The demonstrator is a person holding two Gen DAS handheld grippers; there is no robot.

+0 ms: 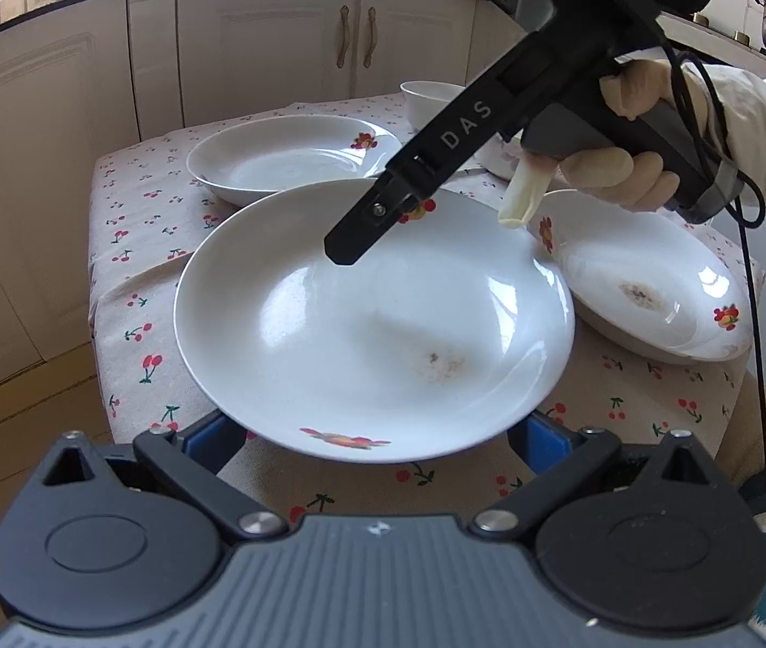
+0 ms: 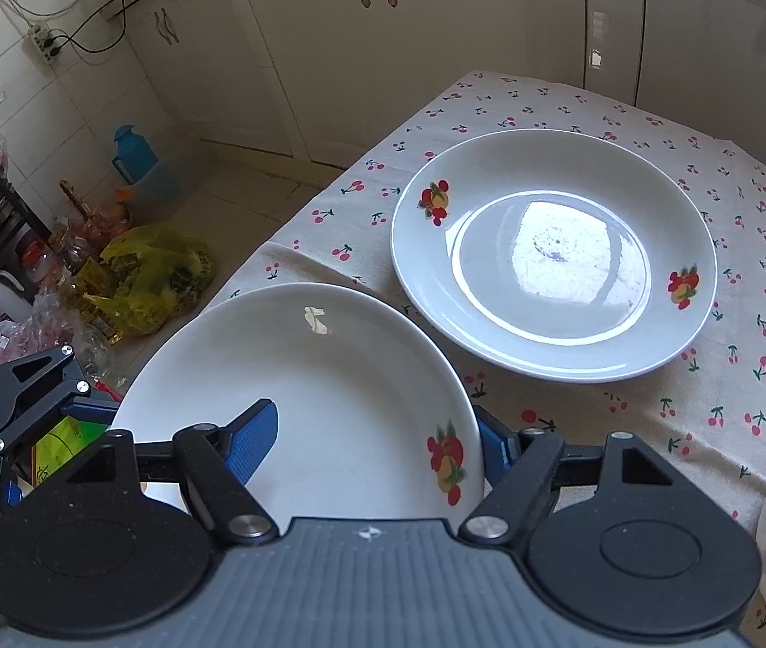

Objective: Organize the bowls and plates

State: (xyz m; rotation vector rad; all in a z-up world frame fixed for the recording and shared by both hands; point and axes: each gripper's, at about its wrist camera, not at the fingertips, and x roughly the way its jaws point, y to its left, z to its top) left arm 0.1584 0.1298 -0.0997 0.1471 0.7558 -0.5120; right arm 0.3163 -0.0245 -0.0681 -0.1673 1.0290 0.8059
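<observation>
The left gripper (image 1: 380, 437) stands wide, its blue pads flanking the near rim of the lifted plate (image 1: 372, 324) without visibly pinching it. The right gripper (image 2: 377, 437) is clamped on that plate's rim, one pad inside, one beneath. The plate hangs over the near left of the cherry tablecloth (image 1: 134, 248). Stacking looks next: keep it level, centre it above the far plate (image 2: 553, 254), lower gently, and stay clear of the right-hand plate (image 1: 647, 291).
</observation>
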